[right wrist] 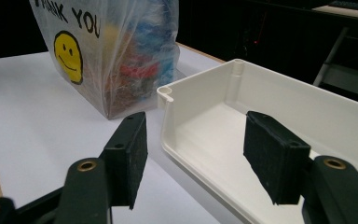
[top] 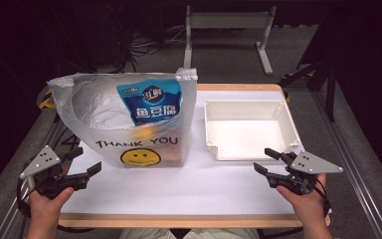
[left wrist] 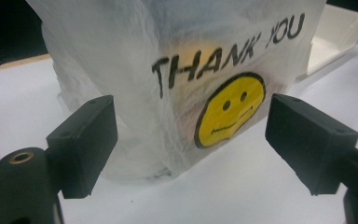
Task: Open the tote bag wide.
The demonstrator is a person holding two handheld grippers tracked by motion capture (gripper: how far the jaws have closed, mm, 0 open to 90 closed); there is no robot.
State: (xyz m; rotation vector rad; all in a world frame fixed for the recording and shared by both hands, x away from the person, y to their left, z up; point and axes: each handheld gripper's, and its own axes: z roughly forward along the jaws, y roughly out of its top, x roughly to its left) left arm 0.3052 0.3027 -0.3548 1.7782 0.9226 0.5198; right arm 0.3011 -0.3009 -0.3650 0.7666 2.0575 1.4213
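**Both tongs wide, nothing unpacked yet**

Here is the table from the high view: the plastic bag (top: 129, 124) stands upright at about eleven o'clock from the table's centre, mouth gaping, a blue snack packet (top: 151, 102) poking up inside it. At roughly two o'clock sits the white tray (top: 248, 149), and it is bare inside. The left gripper (top: 87, 172) waits down at eight o'clock, jaws parted, nothing between them; its own view looks straight at the bag's smiley face (left wrist: 230, 109), near but not touching. The right gripper (top: 266, 162) hovers at four o'clock, jaws spread and holding nothing, just off the tray's near corner (right wrist: 165, 93). By the look of it, the unloading has not begun: every item sits in the bag, none in the tray. All the lifting and placing lies ahead.
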